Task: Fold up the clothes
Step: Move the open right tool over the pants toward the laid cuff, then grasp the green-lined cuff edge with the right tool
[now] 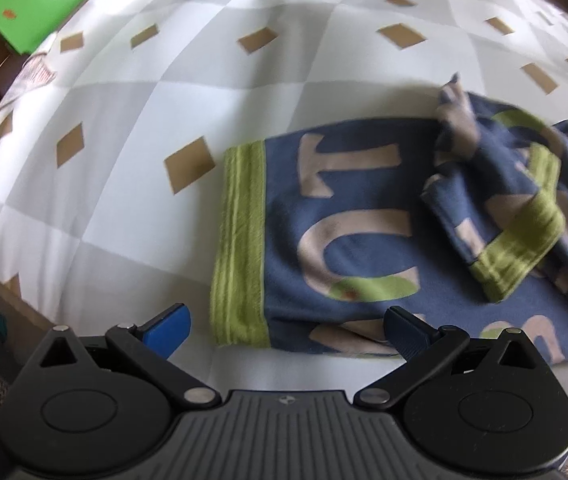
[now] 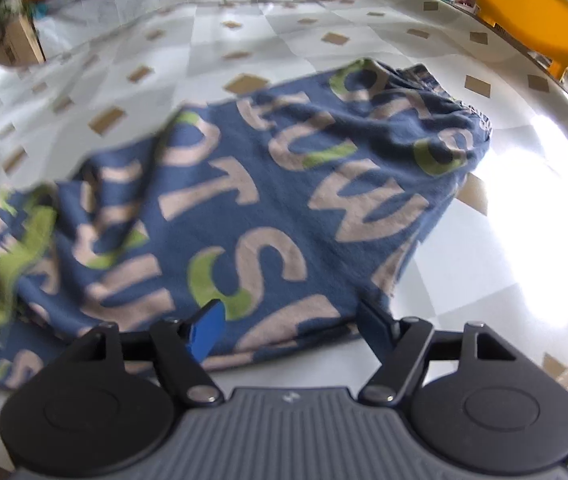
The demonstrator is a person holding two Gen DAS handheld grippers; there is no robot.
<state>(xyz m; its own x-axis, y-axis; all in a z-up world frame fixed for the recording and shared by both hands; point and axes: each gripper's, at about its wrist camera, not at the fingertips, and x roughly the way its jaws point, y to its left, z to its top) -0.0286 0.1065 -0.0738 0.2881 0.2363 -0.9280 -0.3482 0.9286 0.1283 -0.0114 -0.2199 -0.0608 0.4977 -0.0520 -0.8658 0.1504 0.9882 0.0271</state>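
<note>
1. On checkered bedspread (image 1: 164, 92): blue letter-print garment (image 1: 348, 216) with lime-green ribbed cuffs, looks like pants or a sweatshirt; cannot tell which. Lies mostly flat, close to near edge of bed.
2. Left gripper (image 1: 288, 330): fingers spread wide, nothing between them; hovering at near edge of garment, beside flat cuff (image 1: 240, 244).
3. Right gripper (image 2: 292, 320): fingers also spread, empty; right finger near garment's near-right edge, contact not clear.
4. Second cuffed part (image 1: 520, 240) flopped back over main body, rumpled; in left view a twisted tip (image 1: 454, 116) pokes up at far edge.
5. Right view: far right end (image 2: 456, 120) bunched and raised, possibly gathered waistband; left side (image 2: 24, 248) crumpled in folds.
6. Handling guess: soft knit, light, limp, no stiffness; will drape and sag from any pinch point, not fragile, not slippery on fabric bedding.
7. Grip advice: pinch at cuff or seam edges, thicker ribbing gives firmer bite; two-corner hold keeps edge straight.
8. Risk: catching only top layer, or bedspread along with it.
9. Fold looks part done; loose flap needs flattening first.
</note>
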